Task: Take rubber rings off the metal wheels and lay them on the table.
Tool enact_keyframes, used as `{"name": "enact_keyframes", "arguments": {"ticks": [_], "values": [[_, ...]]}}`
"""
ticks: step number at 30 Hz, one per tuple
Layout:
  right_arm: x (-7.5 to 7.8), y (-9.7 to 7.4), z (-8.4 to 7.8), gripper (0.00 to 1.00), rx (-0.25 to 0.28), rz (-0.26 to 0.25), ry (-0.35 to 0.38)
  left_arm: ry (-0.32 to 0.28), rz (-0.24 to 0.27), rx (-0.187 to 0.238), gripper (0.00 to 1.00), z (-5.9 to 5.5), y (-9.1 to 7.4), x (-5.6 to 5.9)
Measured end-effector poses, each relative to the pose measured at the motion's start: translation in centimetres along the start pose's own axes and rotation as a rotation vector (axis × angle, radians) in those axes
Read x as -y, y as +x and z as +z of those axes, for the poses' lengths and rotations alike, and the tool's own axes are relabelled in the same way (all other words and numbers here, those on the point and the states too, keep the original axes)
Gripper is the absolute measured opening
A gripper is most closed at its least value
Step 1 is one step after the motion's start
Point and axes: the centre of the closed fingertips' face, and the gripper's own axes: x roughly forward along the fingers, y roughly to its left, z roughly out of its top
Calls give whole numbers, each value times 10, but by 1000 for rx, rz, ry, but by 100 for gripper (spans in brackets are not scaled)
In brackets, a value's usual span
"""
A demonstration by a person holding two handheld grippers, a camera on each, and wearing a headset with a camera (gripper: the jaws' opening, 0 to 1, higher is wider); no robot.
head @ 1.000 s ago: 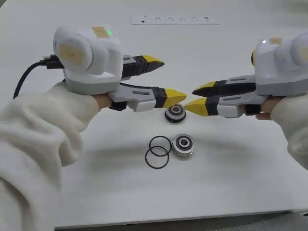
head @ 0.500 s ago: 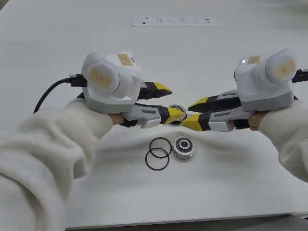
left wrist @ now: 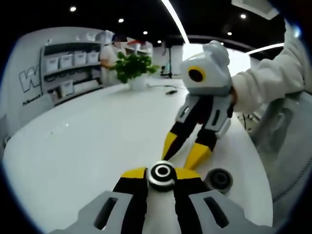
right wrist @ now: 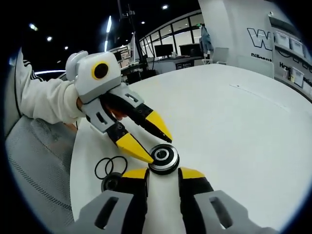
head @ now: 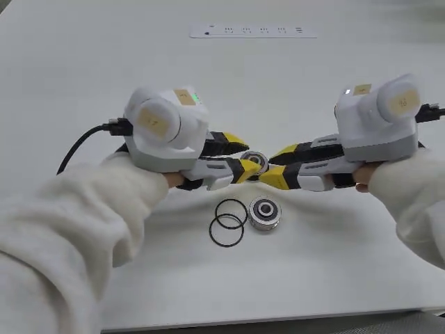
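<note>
A small metal wheel (head: 254, 159) with a dark rubber rim lies on the white table between both grippers. My left gripper (head: 249, 156) comes in from the left, open, its yellow tips either side of that wheel (left wrist: 162, 175). From the right my right gripper (head: 268, 167) meets it, also open, tips at the same wheel (right wrist: 163, 159). A second wheel (head: 264, 211) lies nearer me. Beside it two black rubber rings (head: 229, 220) lie overlapped on the table.
A white power strip (head: 252, 30) lies at the table's far edge. A black cable (head: 83, 142) trails from the left gripper. The table's front edge (head: 278, 319) is close below the rings. A potted plant (left wrist: 134, 68) and shelves stand far off.
Both grippers have dropped and closed in on the far wheel from either side, so their tips now flank it. The rings and the near wheel have stayed put.
</note>
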Motion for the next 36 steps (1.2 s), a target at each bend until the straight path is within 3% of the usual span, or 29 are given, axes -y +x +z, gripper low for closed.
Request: {"name": "enact_keyframes", "arguments": {"ticks": [3, 8, 15, 24, 27, 32, 36], "values": [[0, 0, 0, 19, 2, 0, 5, -19, 1, 2, 19, -1, 1, -1], [2, 1, 0, 16, 7, -2, 8, -2, -13, -1, 15, -1, 2, 4], [2, 1, -2, 14, -2, -3, -6, -17, -6, 1, 15, -2, 2, 2], [6, -1, -4, 3, -14, -22, -55, -24, -5, 2, 14, -2, 3, 1], [7, -2, -4, 1, -16, -30, -27, -19, -3, 0, 14, -2, 4, 1], [14, -5, -5, 0, -14, -64, 174, -11, -7, -2, 14, -3, 4, 2], [15, -6, -5, 0, 2, -53, 272, -5, -8, -4, 14, -3, 4, 3]]}}
